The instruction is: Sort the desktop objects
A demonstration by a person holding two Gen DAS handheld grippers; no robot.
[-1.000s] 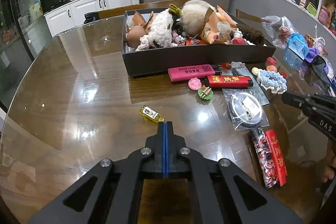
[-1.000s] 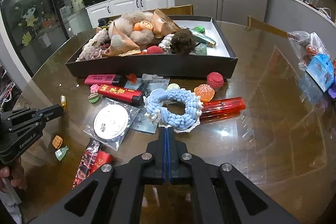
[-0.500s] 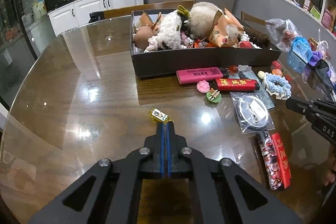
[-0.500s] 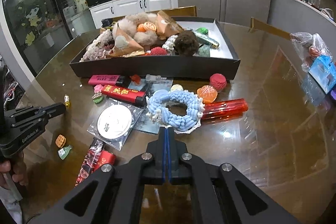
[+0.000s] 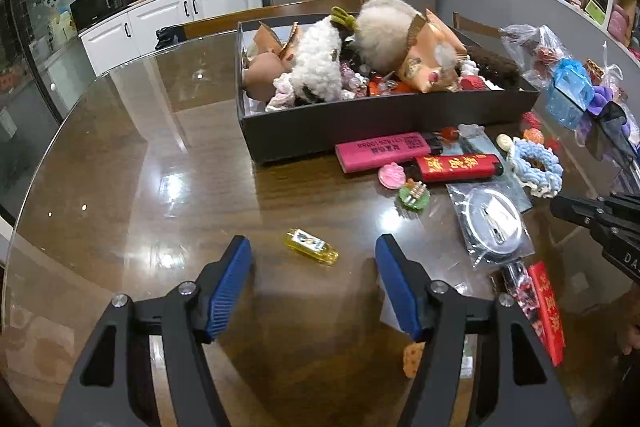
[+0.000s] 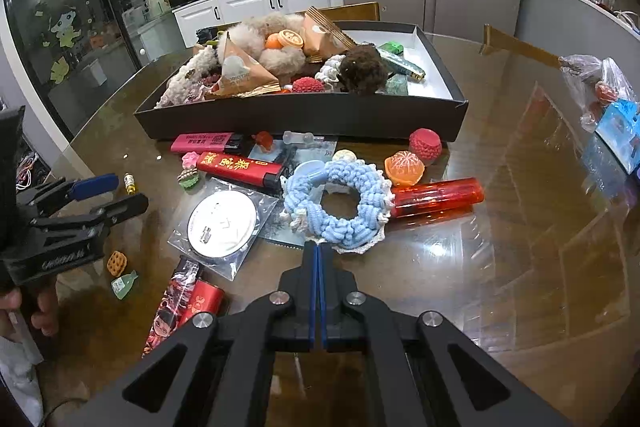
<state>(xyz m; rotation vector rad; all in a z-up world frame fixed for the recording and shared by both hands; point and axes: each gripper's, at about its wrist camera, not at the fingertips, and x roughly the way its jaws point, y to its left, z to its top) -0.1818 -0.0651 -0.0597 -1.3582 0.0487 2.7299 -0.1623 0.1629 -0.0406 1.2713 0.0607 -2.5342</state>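
Observation:
A small yellow bottle (image 5: 313,251) lies on the glossy wooden table (image 5: 140,187), level with the tips of my left gripper (image 5: 312,242). Its jaws are opening, and the blue pads (image 5: 228,287) stand apart on either side without touching the bottle. In the right wrist view the left gripper (image 6: 131,191) is at the far left, with the bottle (image 6: 129,183) just past it. My right gripper (image 6: 318,247) is shut on nothing, its tip at the near edge of a blue crocheted ring (image 6: 340,205). A black box (image 5: 360,127) full of plush toys stands behind.
In front of the box lie a pink lighter (image 5: 380,151), a red lighter (image 5: 460,167), a clear red lighter (image 6: 438,195), a bagged round badge (image 6: 222,223) and small charms (image 6: 117,262). Plastic bags (image 5: 568,95) sit at the right. A hand (image 6: 40,311) holds the left gripper.
The left gripper has crept toward the yellow bottle and its jaws have swung apart from shut. The right gripper has stayed shut in the same place.

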